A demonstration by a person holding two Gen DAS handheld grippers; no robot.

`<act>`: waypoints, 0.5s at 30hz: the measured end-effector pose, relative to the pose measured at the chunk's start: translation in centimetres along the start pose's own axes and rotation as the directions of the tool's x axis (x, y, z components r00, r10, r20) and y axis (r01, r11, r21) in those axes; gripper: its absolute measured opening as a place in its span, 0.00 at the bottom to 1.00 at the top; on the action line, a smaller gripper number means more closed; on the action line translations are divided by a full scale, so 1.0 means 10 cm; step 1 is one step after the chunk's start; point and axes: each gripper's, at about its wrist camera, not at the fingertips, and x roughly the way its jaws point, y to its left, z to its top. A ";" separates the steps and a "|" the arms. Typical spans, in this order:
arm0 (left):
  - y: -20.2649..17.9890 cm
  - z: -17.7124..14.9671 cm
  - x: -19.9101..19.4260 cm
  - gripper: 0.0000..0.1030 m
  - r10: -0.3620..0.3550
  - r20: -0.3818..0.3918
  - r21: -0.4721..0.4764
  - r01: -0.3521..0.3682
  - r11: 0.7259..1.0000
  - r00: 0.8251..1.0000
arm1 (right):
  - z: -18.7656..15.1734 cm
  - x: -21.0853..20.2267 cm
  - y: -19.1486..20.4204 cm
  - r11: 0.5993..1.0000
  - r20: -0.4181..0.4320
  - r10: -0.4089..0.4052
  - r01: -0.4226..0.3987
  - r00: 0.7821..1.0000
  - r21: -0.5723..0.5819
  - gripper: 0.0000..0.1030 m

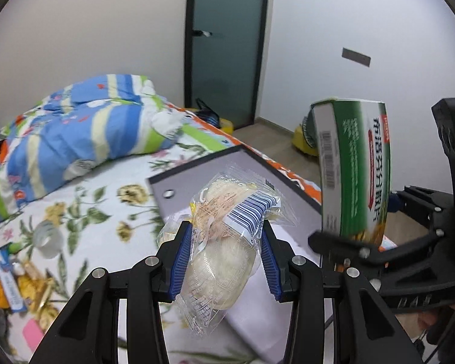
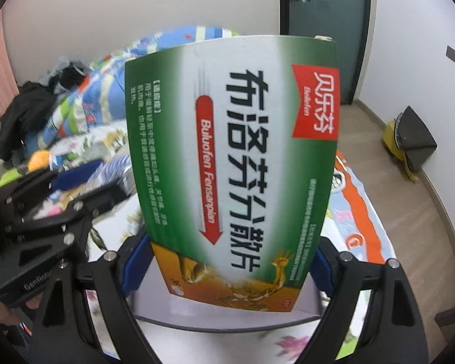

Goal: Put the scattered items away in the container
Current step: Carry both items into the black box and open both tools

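1. clear plastic wrap around a pale bun: this snack packet [image 1: 224, 242] sits at lower centre of the left wrist view, pinched between the blue pads [image 1: 180, 261] of the left tongs [image 1: 226, 257], held above the bed.
2. only the left wrist view shows the grey lidless container [image 1: 197, 182] at centre frame, lying on the floral sheet [image 1: 106, 200] just beyond the packet; also a tape roll [image 1: 48, 239] and more small packets [image 1: 12, 276] at lower left, and a striped duvet [image 1: 75, 133] at upper left.
3. same view, right edge: the right tongs [image 1: 345, 242] seen from the side, gripping the bottom of a green medicine box [image 1: 358, 170] that stands upright.
4. right wrist view fills mostly with that medicine box [image 2: 227, 163], printed face toward the lens; right tongs [image 2: 227, 273] clamp its lower end, one blue pad [image 2: 133, 270] on each side edge.
5. only the right wrist view shows dark clothes [image 2: 30, 115] heaped at upper left and the left tongs [image 2: 75, 179] at mid left, blurred.
6. below the box, a grey edge of the container [image 2: 215, 318] shows at lower centre.
7. a glass door [image 1: 227, 45] stands at top centre of the left view.
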 end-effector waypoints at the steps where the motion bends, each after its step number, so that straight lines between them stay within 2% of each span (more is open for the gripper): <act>1: -0.03 0.00 0.08 0.43 -0.005 -0.013 -0.003 0.005 1.000 1.000 | -0.01 0.05 -0.06 1.000 -0.015 -0.004 0.004 1.000 -0.001 0.85; 5: -0.09 -0.07 0.40 0.47 0.003 -0.075 -0.032 -0.005 0.999 0.997 | -0.07 0.30 -0.24 1.000 -0.085 0.010 -0.010 0.996 -0.008 0.86; 7: -0.08 -0.13 0.51 0.53 0.024 -0.100 -0.039 -0.028 0.999 0.995 | -0.11 0.44 -0.26 0.999 -0.129 0.021 -0.024 0.991 -0.021 0.86; 9: -0.08 -0.19 0.58 0.69 0.076 -0.107 -0.029 -0.079 0.996 0.991 | -0.15 0.54 -0.29 0.999 -0.158 0.023 -0.027 0.987 -0.024 0.87; 12: -0.01 -0.20 0.60 0.88 0.098 -0.102 -0.045 -0.103 0.994 0.990 | -0.20 0.57 -0.37 1.000 -0.151 0.021 -0.023 0.988 -0.012 0.96; 13: 0.02 -0.20 0.60 0.90 0.093 -0.098 -0.053 -0.098 0.994 0.991 | -0.19 0.57 -0.38 1.000 -0.149 0.026 -0.026 0.989 -0.001 1.00; 15: 0.05 -0.17 0.56 0.94 0.087 -0.086 -0.065 -0.092 0.994 0.993 | -0.19 0.54 -0.37 1.000 -0.138 0.028 -0.027 0.990 0.012 1.00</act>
